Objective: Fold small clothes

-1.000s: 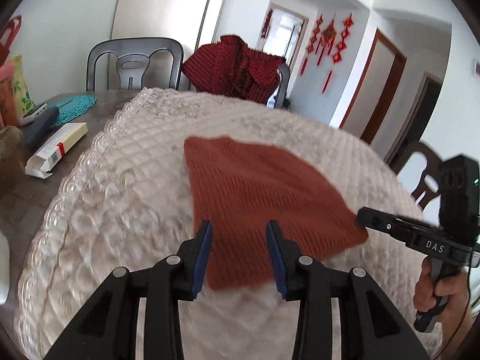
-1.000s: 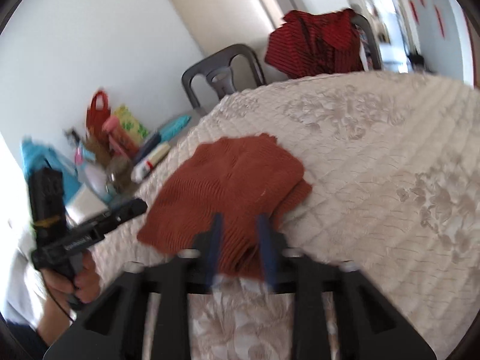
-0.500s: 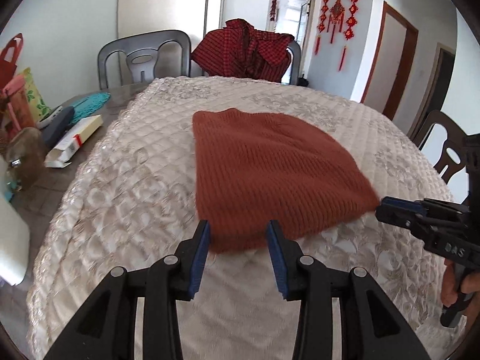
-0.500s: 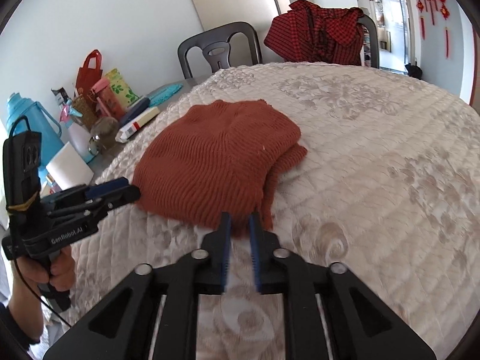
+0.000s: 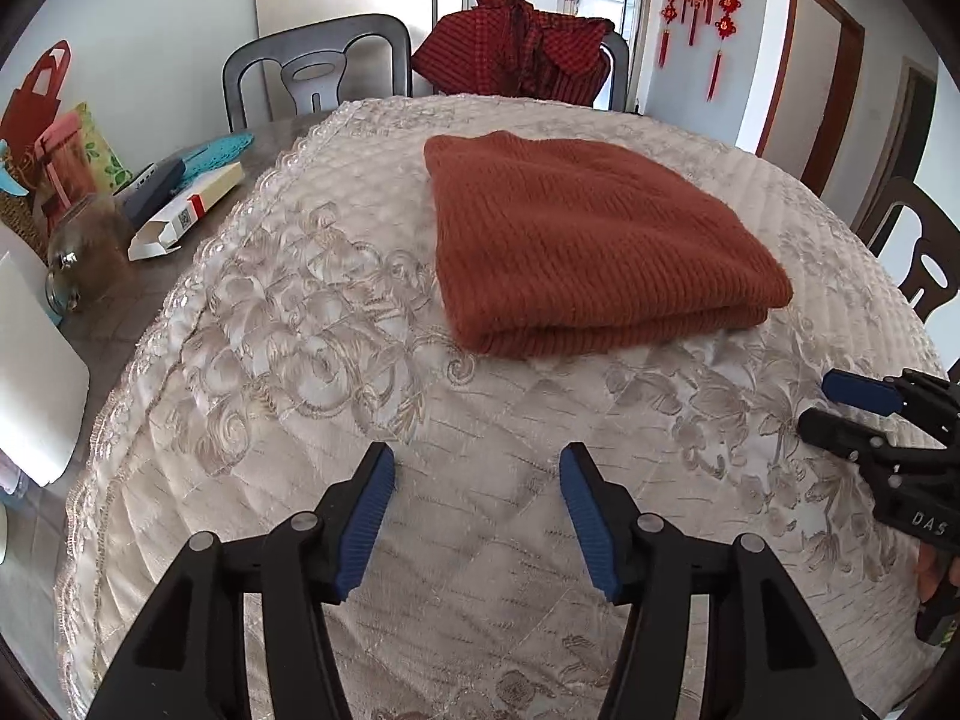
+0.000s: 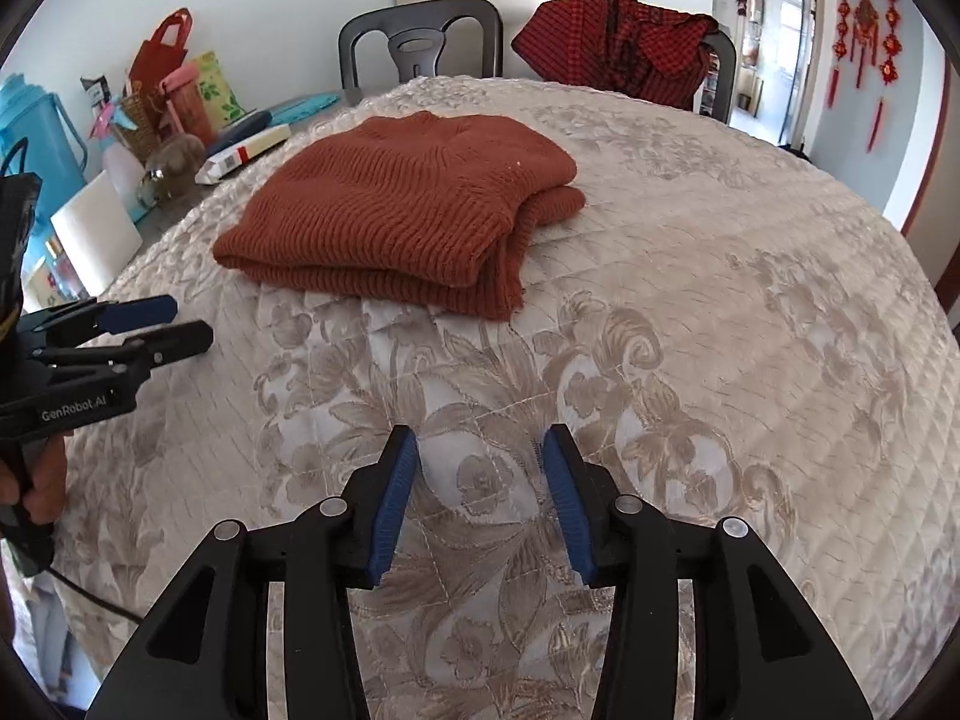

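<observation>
Sweater [image 5: 591, 243], rust-orange and rib-knit, is what the scene turns on, yet neither pair of fingers touches it. In the left wrist view the left gripper [image 5: 477, 474] fills the lower middle of the frame, its blue-padded fingers [image 5: 366, 516] apart and opening with only cream quilt between them; in the right wrist view the right gripper [image 6: 478, 462] sits likewise at the lower middle, its jaws also spreading over bare cloth. Each tool shows in the other's picture (the right one at the right edge of the left view, the left one at the left edge of the right view, with a hand [image 6: 36, 483] wrapped round its grip). Above the fingers, in the upper middle of both frames, the sweater lies folded into a thick, roughly square bundle, layers stacked, with a rounded fold along its near edge in the left view and loose layered edges at its lower right corner in the right view. It rests flat on the quilted floral tablecloth [image 5: 288, 312]. Beyond it a grey chair [image 5: 318, 69] stands at the top, beside a second chair draped with a red checked garment [image 5: 522, 54].
</observation>
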`<state>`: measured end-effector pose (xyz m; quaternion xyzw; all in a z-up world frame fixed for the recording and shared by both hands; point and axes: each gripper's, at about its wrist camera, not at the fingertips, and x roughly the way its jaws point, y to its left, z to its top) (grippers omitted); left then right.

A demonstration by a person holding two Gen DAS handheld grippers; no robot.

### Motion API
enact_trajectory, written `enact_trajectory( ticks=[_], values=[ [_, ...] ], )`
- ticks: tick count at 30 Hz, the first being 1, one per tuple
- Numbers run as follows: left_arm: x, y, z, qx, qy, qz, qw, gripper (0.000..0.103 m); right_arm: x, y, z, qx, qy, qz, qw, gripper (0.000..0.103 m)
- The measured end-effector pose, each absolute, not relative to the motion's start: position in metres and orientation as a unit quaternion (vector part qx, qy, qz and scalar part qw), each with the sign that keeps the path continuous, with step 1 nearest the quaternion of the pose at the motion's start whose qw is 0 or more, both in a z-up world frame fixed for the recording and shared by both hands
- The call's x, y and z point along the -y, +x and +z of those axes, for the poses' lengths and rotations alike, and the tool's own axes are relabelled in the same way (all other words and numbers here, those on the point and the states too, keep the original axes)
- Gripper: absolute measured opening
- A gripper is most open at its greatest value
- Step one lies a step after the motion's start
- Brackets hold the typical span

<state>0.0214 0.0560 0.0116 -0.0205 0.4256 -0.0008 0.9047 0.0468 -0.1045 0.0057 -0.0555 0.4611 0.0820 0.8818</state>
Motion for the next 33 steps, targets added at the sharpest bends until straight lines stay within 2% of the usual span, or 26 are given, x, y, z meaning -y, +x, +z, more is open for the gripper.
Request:
enact_trajectory(
  ticks=[9,33],
  values=[
    [-0.0498,0.0224,0.0088,-0.431,-0.010,-0.003,0.902,0.071,0.0988,0.0451,0.0037,-0.461,-0.074,0.077,0.881,0.051],
    [-0.0491,0.0228,0.0076,-0.432,-0.004,0.000,0.902,0.075,0.0989,0.0448,0.0041,-0.461,-0.076,0.077,0.881,0.052]
  ],
)
